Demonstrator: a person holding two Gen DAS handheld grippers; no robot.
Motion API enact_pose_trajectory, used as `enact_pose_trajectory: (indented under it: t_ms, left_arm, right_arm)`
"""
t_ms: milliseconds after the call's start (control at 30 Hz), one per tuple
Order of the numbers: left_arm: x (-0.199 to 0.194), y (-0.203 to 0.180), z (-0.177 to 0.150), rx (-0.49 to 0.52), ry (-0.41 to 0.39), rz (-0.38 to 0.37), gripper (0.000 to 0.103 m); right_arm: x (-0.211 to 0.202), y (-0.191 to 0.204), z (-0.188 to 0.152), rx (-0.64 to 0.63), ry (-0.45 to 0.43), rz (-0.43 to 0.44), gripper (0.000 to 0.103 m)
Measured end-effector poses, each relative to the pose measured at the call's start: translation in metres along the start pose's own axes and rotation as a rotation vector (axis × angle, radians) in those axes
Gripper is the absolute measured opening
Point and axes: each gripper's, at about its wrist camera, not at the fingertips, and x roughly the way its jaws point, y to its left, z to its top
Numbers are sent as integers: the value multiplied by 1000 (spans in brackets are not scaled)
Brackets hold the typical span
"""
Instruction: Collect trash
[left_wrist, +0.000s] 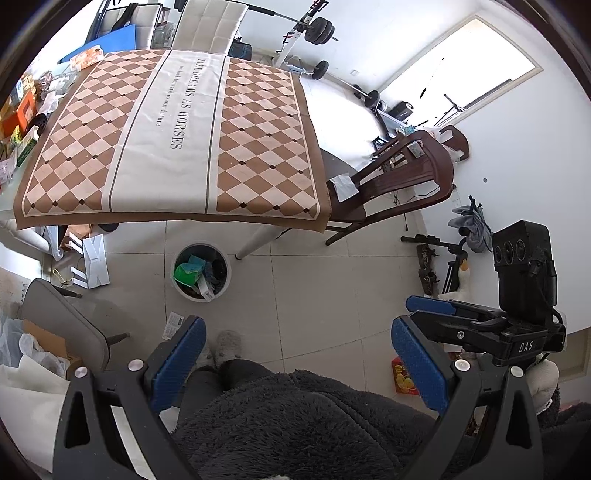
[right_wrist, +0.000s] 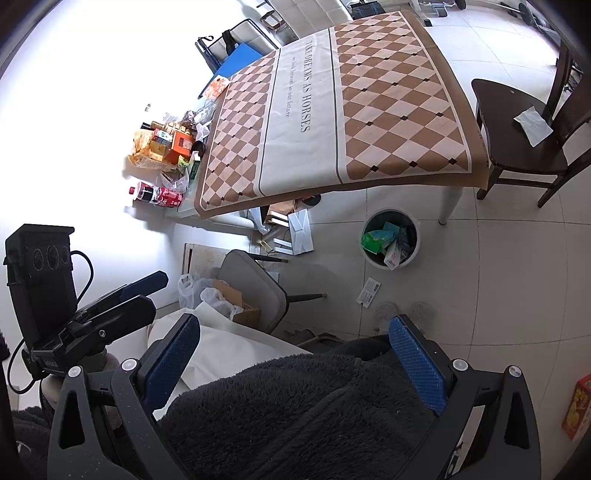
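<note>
hand-held grippers (left_wrist: 299, 365) (right_wrist: 293, 363) gape empty; only right view shows cola bottle (right_wrist: 157, 194).

The left gripper (left_wrist: 299, 363) is held near the person's body, its two blue-padded fingers (left_wrist: 180, 363) spread wide apart with nothing between them. The right gripper (right_wrist: 295, 363) is held the same way, its blue pads (right_wrist: 417, 363) wide apart and holding nothing. Both are raised above the person's lap and tip downward and outward. In the left wrist view, the right gripper shows at the right, close beside the left one. In the right wrist view, the left gripper shows at the left. The person's hands are hidden from both cameras.
</note>
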Motion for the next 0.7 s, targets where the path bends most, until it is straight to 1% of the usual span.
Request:
enact_pose_trajectory:
  t_ms: [700]
  left_arm:
    - [-5,-6,-3,19,-24,-1,102]
  right_arm:
    - [-9,3,-6,11,-22,-8,103]
